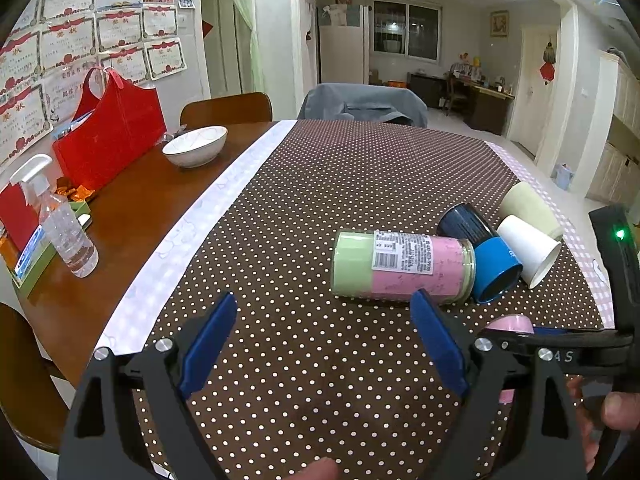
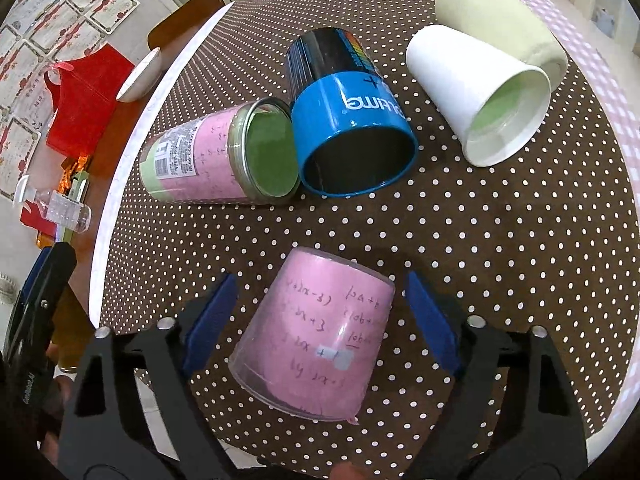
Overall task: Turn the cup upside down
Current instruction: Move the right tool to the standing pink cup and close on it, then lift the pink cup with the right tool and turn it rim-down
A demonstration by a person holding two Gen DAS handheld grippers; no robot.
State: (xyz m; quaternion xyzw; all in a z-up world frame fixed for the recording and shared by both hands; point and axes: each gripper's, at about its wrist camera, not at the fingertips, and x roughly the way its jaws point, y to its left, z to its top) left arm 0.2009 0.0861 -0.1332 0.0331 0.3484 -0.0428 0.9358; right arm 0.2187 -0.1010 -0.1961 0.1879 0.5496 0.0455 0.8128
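A pink cup (image 2: 316, 344) with handwriting stands upside down on the dotted cloth, between the open fingers of my right gripper (image 2: 320, 320), which do not touch it. Its top shows in the left wrist view (image 1: 511, 323) behind the right gripper's body. Several other cups lie on their sides beyond it: a pink-and-green cup (image 2: 224, 156) (image 1: 400, 268), a blue-and-black cup (image 2: 348, 120) (image 1: 484, 256), a white cup (image 2: 476, 92) (image 1: 528, 252) and a pale green cup (image 2: 500, 20) (image 1: 532, 208). My left gripper (image 1: 324, 340) is open and empty above the cloth, left of the pink cup.
A brown dotted cloth (image 1: 320, 184) covers the round wooden table (image 1: 132, 200). On the left stand a white bowl (image 1: 196, 146), a red bag (image 1: 108, 136) and a spray bottle (image 1: 64, 228). Chairs (image 1: 228, 108) stand at the far side.
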